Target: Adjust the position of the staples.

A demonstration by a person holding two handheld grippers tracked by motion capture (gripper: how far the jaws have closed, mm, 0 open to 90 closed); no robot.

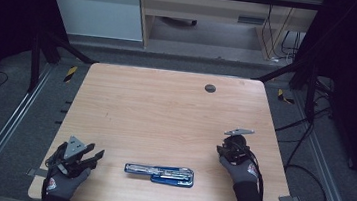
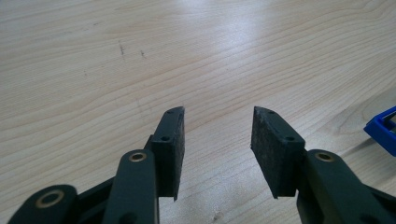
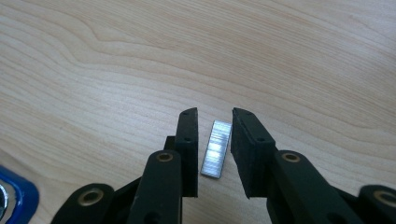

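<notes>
a strip of staples (image 3: 216, 148) lies flat on the wooden desk (image 1: 165, 109), toward its right edge and a little back from the near edge, between the black jaws of the right gripper (image 3: 215, 140), which stand narrowly apart on either side of the strip with a sliver of bare wood showing on each flank, so the pads do not yet press on it. in the high view the right gripper (image 1: 234, 147) points down at that spot from a gloved hand. the left gripper (image 2: 217, 140) rests near the desk's near left corner, its jaws wide apart over bare wood and holding nothing; the high view shows that left gripper (image 1: 80, 153) lying low on the desk. an opened blue stapler (image 1: 159, 174) lies along the near edge at about the middle, well apart from the strip. the strip looks thin, light and shiny, a row of small metal staples glued side by side: stiff along its short width but likely to snap across its length if bent or squeezed hard, and slick enough to skid on the smooth wood. the sound place to take it appears to be across its two long sides near the middle, with the pads square to them and low to the desk, pressing gently so the strip neither tips nor breaks.
</notes>
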